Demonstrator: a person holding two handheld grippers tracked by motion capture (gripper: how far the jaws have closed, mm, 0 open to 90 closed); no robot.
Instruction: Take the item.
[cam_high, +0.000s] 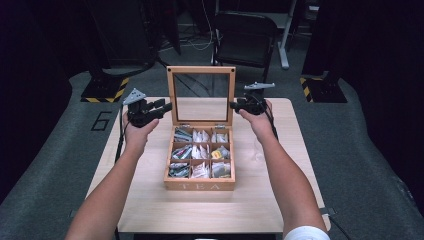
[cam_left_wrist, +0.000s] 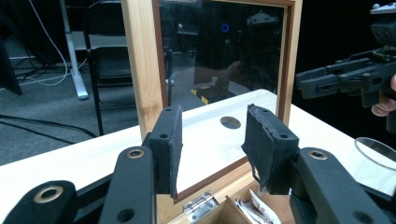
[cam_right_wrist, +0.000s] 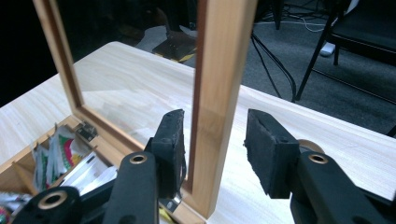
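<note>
Right tool (cam_right_wrist: 215, 144) jaws apart, straddling upright wooden lid frame (cam_right_wrist: 219, 93); tea box (cam_right_wrist: 28, 172) below.

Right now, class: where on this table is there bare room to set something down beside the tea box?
Bare tabletop lies left of the tea box, between it and the left edge; likewise right of it and along the near edge. It is crowded at the upright lid, with the left gripper and right gripper beside its side rails.

**Pale wood, black jaws**

The tea box (cam_high: 200, 186) is honey-coloured wood, its lid (cam_high: 201, 70) edged dark brown inside. Both grippers, left (cam_high: 165, 106) and right (cam_high: 234, 105), are matte black. Sachets (cam_high: 201, 136) show white, green, yellow. At 11 o'clock, yellow-black hazard stripes (cam_high: 120, 87).
</note>
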